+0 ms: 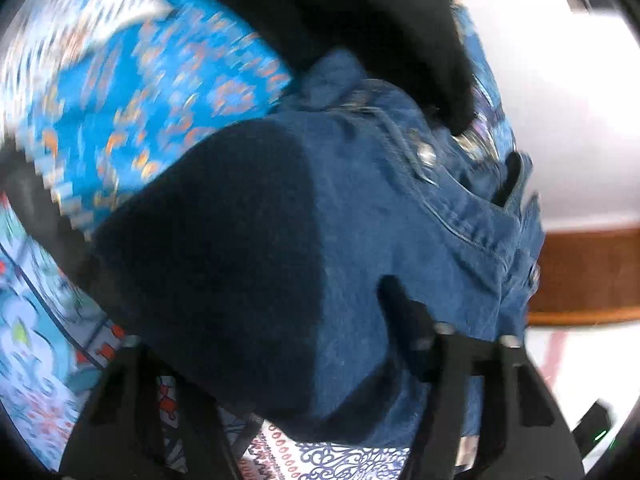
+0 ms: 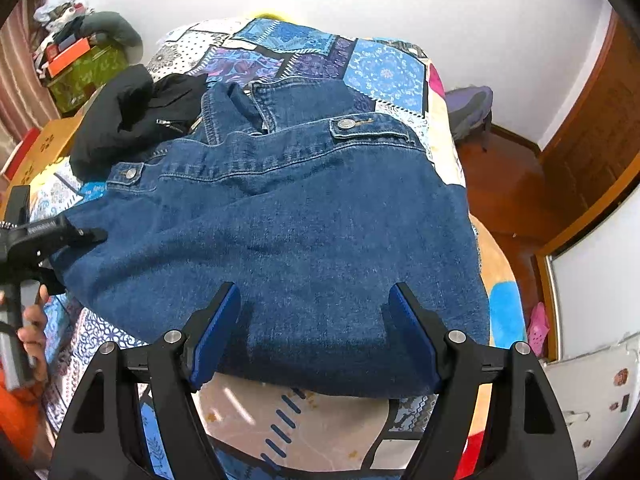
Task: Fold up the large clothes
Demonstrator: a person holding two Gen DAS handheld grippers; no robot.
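Denim jacket (image 2: 280, 220) lies folded on the patchwork bedspread (image 2: 384, 68), collar toward the far end of the bed and a straight fold edge toward the right-wrist camera. Left to right in the right-wrist view: boxes (image 2: 80, 68) stacked by the curtain at far left; a black garment (image 2: 132, 120) touching the jacket's far-left corner; the left gripper (image 2: 86, 236) at the jacket's left edge, held by a hand (image 2: 32, 320); the jacket across the middle; a strip of bare bedspread along the jacket's right edge; then wood floor (image 2: 504, 184) and a door (image 2: 592, 128). The jacket's right edge runs close to the bed's right side, so little bedspread shows there; more bedspread lies free beyond the collar and in front of the near fold edge.

The right gripper (image 2: 314, 300) hovers above the near part of the jacket with its blue-padded fingers (image 2: 216, 332) spread wide, nothing between them.

In the blurred left-wrist view, denim (image 1: 400, 240) fills the centre and drapes over the left gripper's fingers (image 1: 408, 320), hiding their tips; whether the jaws grip the cloth cannot be told. The black garment (image 1: 340, 20) lies beyond the denim at the top, blue patterned bedspread (image 1: 120, 100) to the left, and a wood skirting (image 1: 588, 272) to the right.
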